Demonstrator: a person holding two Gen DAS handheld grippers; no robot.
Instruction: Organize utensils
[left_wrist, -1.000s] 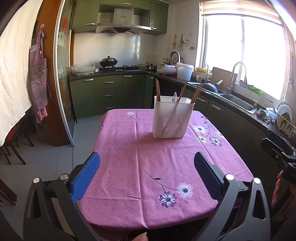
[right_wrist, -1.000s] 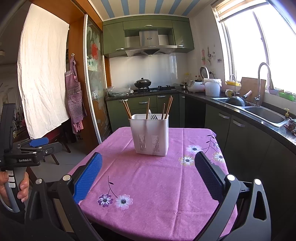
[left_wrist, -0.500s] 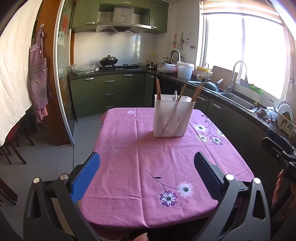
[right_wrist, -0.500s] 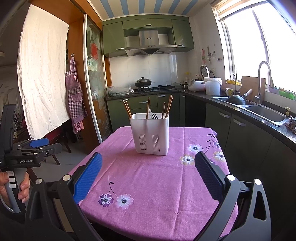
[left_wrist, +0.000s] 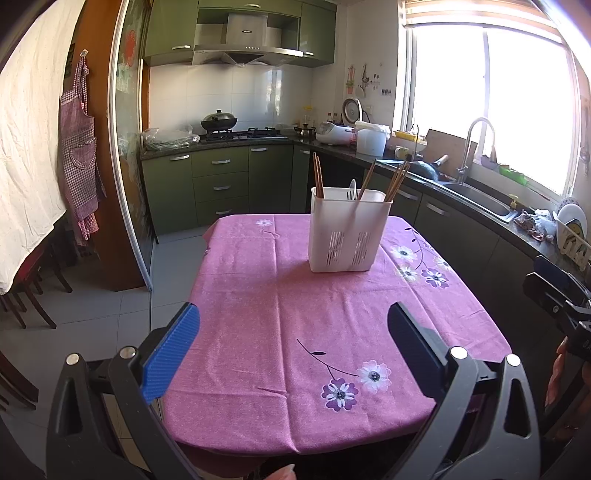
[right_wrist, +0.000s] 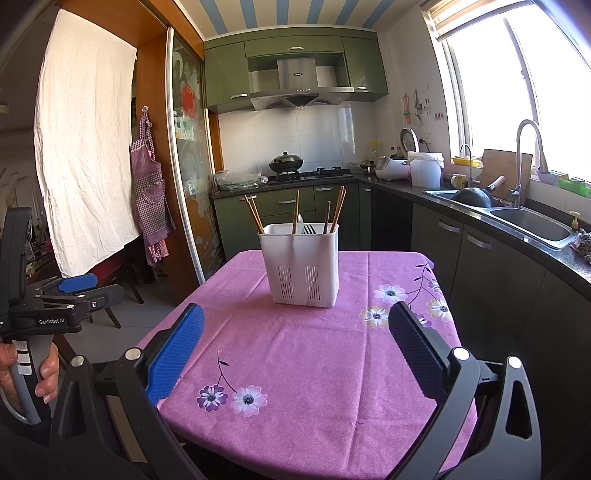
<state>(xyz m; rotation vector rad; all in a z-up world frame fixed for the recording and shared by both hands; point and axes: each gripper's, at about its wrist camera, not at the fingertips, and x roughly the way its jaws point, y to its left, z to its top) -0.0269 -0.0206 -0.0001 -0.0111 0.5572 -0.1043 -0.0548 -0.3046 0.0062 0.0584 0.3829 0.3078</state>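
A white slotted utensil holder (left_wrist: 349, 236) stands upright on the purple flowered tablecloth (left_wrist: 280, 317), toward the far side; it also shows in the right wrist view (right_wrist: 301, 267). Several wooden chopsticks (left_wrist: 318, 175) and a white utensil stick up from it; chopsticks (right_wrist: 338, 208) and a fork show in the right wrist view. My left gripper (left_wrist: 293, 325) is open and empty over the near part of the table. My right gripper (right_wrist: 295, 328) is open and empty, also at the near edge. The left gripper's body (right_wrist: 70, 295) shows at the left of the right wrist view.
Green kitchen cabinets (left_wrist: 221, 184) run along the back. A counter with a sink (right_wrist: 532, 221) and tap runs along the right. A wok (right_wrist: 286, 160) sits on the stove. A sliding glass door (right_wrist: 188, 184) and a hanging apron (left_wrist: 79, 147) stand at the left.
Both views have drifted very slightly; the holder sits a touch lower in the left wrist view. Both grippers stay open and empty.
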